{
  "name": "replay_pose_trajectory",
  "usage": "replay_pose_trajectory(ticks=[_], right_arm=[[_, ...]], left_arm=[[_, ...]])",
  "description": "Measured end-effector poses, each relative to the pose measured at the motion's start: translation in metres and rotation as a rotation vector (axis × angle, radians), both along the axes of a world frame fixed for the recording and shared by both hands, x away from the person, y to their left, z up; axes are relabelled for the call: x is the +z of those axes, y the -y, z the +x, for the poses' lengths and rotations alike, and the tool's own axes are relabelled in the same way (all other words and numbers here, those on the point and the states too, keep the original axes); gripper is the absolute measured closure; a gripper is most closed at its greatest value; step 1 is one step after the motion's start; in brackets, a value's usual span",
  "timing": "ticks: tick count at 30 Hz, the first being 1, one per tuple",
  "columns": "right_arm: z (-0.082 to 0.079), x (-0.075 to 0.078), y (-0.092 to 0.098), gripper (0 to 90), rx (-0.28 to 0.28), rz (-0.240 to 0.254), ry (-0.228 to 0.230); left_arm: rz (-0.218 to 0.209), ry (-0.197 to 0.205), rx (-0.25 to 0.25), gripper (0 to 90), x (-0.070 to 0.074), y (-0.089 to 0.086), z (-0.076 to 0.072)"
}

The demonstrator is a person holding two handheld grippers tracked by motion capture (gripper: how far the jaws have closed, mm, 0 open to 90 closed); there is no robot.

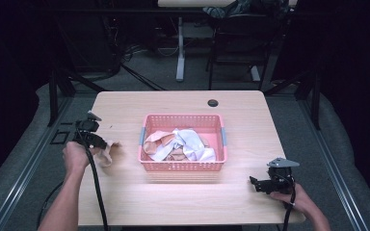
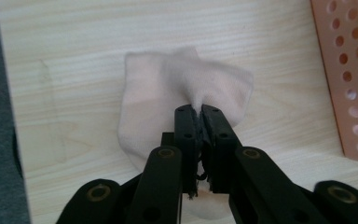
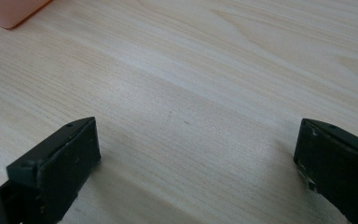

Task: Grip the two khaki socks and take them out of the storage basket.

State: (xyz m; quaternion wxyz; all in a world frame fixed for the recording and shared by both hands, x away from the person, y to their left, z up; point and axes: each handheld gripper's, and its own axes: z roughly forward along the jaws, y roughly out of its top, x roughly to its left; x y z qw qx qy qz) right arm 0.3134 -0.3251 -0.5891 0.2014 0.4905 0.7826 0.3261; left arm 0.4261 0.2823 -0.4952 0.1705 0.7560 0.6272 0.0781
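Wooden table [image 1: 183,103]: near its left edge the left claw [image 2: 200,112] pinches a pale sock [image 2: 158,88]; right claw [image 3: 196,154] waits wide. Next, probably, release it flat beside the pink basket [image 1: 183,166].

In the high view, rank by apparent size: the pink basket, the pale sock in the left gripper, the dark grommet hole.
1. pink basket
2. pale sock, pinched by the left gripper
3. grommet hole

The grommet lies farther from the camera, so it looks somewhat smaller.

A pale peach sock [image 2: 168,88] lies crumpled on the counter [image 2: 98,37] left of the pink perforated basket [image 1: 182,166], which holds a heap of peach and white cloths [image 1: 180,144].
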Motion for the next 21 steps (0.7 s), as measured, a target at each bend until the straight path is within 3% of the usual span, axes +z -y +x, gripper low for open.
replay_pose_trajectory(ticks=[3,6,9,18,21], right_arm=[[0.000,0.000,0.000,0.0,-0.001,-0.004,-0.003],[0.000,0.000,0.000,0.0,-0.002,-0.004,-0.003],[0.000,0.000,0.000,0.0,-0.005,0.005,0.000],[0.001,0.000,0.000,0.0,0.000,0.001,-0.001],[0.001,0.000,0.000,0.0,0.000,0.001,-0.001]], left_arm=[[-0.009,-0.017,0.017,63.6,-0.007,0.000,0.000],[-0.007,0.014,0.027,39.1,-0.004,0.001,-0.002],[-0.016,0.034,0.019,25.7,0.002,0.001,-0.004],[-0.066,0.092,-0.015,15.1,0.026,0.006,-0.005],[-0.096,0.109,-0.057,15.1,0.038,0.016,-0.003]])
